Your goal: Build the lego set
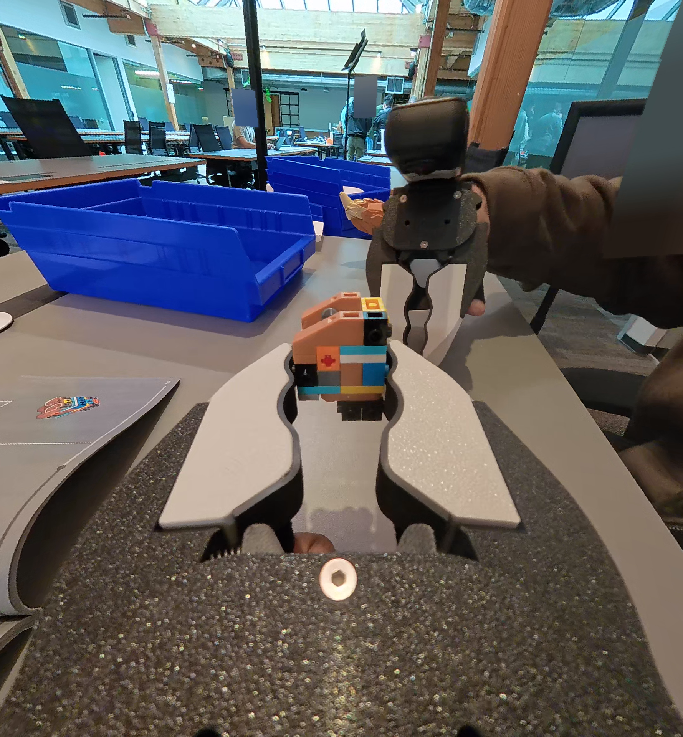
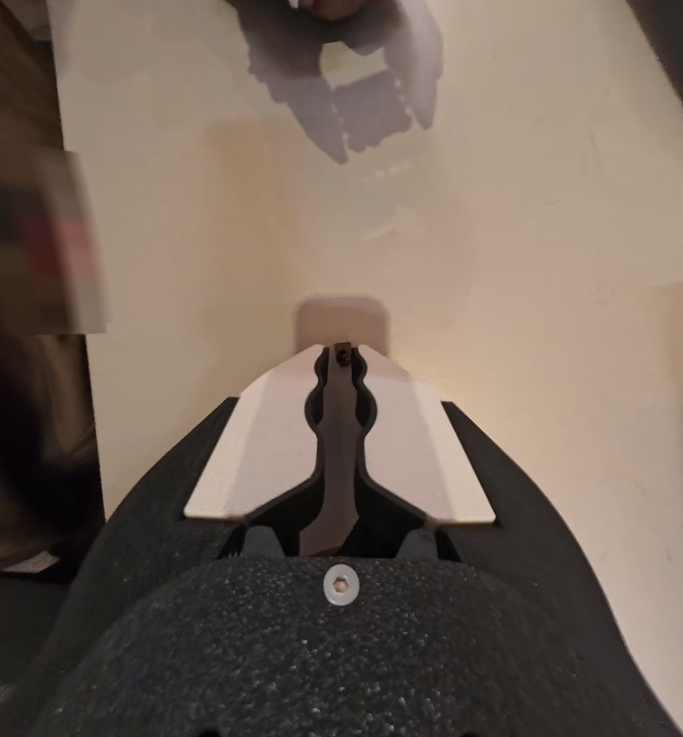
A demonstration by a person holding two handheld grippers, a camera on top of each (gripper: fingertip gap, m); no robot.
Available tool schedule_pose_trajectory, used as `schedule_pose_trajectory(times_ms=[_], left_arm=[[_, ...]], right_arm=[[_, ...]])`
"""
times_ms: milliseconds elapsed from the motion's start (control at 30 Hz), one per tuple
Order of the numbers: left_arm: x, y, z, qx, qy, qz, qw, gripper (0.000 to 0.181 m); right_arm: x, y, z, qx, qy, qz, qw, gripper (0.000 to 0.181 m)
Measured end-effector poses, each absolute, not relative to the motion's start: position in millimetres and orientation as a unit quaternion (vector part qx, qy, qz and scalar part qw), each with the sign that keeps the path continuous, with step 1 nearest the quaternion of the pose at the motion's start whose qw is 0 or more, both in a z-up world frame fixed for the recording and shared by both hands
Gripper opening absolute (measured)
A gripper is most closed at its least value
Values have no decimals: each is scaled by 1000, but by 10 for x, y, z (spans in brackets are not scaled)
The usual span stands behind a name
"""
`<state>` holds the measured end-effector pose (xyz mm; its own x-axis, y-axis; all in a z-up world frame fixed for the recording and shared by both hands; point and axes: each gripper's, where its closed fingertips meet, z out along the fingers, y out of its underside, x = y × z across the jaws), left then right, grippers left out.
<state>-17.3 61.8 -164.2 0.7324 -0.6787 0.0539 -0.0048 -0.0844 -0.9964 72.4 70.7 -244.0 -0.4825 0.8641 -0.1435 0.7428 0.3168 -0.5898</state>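
The left gripper (image 1: 341,375) is clamping the partly built lego model (image 1: 341,355) between its fingers (image 1: 252,430), holding it clear above the grey bench (image 1: 152,339) with the orange sloped bricks uppermost and the black bricks hanging below. Just beyond the model, the right gripper (image 2: 341,351) is pointing steeply down at the bench, its fingers (image 2: 268,430) drawn nearly together; the right wrist view shows a tiny dark piece (image 2: 343,357) pinched at the very tips, too small to identify. The step in hand looks like bringing that small piece to the model and seating it. To do this well, the left gripper should be keeping the model steady and squarely gripped on its flat sides, with the target face turned toward the right gripper so the studs are reachable. The right gripper should be lifting straight up first, then approaching slowly along the stud axis, since so thin a pinch could let the piece twist or drop. Pressing should be firm but short, countered by the left grip. The instruction booklet (image 1: 52,430) is lying open at the left, and the blue bins (image 1: 152,247) are standing well apart behind.
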Motion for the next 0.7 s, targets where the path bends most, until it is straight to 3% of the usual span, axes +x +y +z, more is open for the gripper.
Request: schedule_pose_trajectory(times_ms=[700], left_arm=[[-173, 612, -1637, -684, 250, -270, 629, 41]], right_arm=[[710, 731, -2545, -466, -825, 320, 3, 12]])
